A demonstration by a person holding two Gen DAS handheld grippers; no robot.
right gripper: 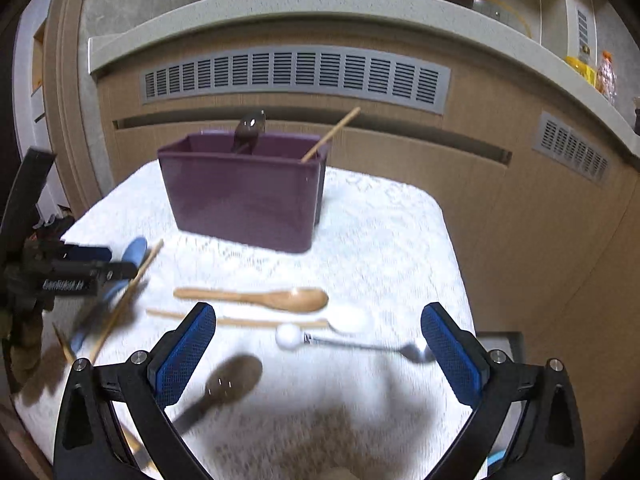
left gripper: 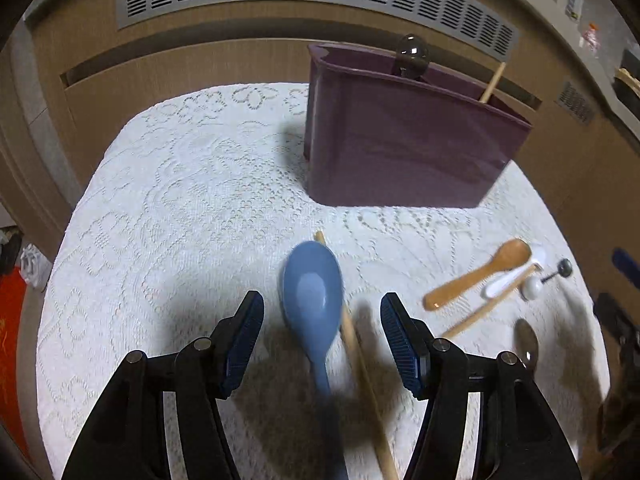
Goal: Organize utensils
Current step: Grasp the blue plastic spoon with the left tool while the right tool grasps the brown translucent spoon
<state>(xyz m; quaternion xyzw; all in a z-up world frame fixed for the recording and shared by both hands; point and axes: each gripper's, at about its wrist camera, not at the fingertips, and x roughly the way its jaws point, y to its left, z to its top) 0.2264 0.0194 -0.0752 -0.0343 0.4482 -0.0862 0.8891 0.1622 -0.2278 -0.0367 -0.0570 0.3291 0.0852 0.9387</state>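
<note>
Left wrist view: the left gripper [left gripper: 322,338], jaws spread and grasping nothing, straddles the blue plastic spoon [left gripper: 314,300] lying on the white lace tablecloth [left gripper: 180,200], beside a wooden chopstick [left gripper: 360,356].

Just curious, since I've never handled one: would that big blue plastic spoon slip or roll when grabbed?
The blue plastic spoon looks glossy, so it may slide against the open left tongs. Its broad bowl probably stops rolling, and it seems stiff. It lies beside a wooden chopstick, which could get nudged.
</note>
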